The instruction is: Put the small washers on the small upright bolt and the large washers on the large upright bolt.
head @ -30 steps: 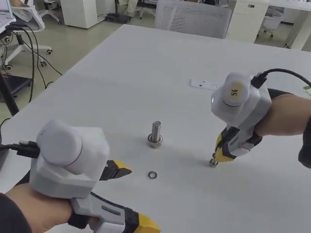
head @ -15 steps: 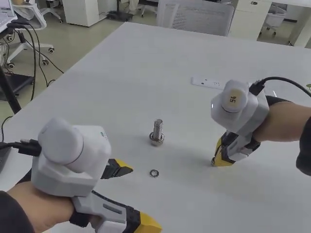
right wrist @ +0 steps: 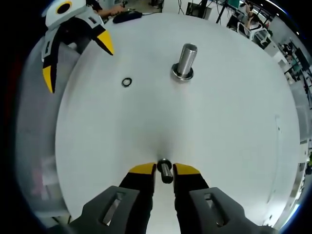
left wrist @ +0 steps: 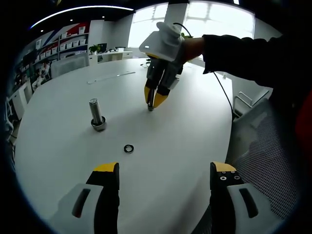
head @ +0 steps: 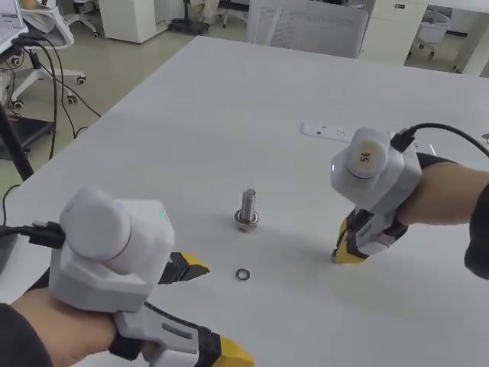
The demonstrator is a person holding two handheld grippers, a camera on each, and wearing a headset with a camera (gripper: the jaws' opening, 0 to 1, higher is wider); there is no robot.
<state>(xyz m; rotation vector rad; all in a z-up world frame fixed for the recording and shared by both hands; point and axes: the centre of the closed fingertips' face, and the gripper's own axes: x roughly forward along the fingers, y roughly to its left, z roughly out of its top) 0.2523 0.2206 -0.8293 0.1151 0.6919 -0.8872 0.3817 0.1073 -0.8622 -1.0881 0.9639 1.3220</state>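
The large threaded bolt (head: 246,209) stands upright mid-table, a wider collar at its base; it is also in the left gripper view (left wrist: 97,116) and the right gripper view (right wrist: 184,60). One small washer (head: 243,274) lies flat in front of it (left wrist: 128,148) (right wrist: 126,82). My right gripper (head: 345,255) points down at the table, its jaws closed on the small bolt (right wrist: 165,171). At the near left, my left gripper (left wrist: 164,168) hovers open and holds nothing, its fingertips (head: 192,267) a short way left of the washer.
A flat white strip (head: 326,131) lies on the white table (head: 191,138) beyond the right gripper. Office chairs, cables and cabinets stand past the table's far and left edges. A cable (head: 451,130) trails from the right gripper.
The right gripper has come down slightly over the small bolt, which its jaws now hide in the head view. The left gripper, large bolt and washer have stayed put.
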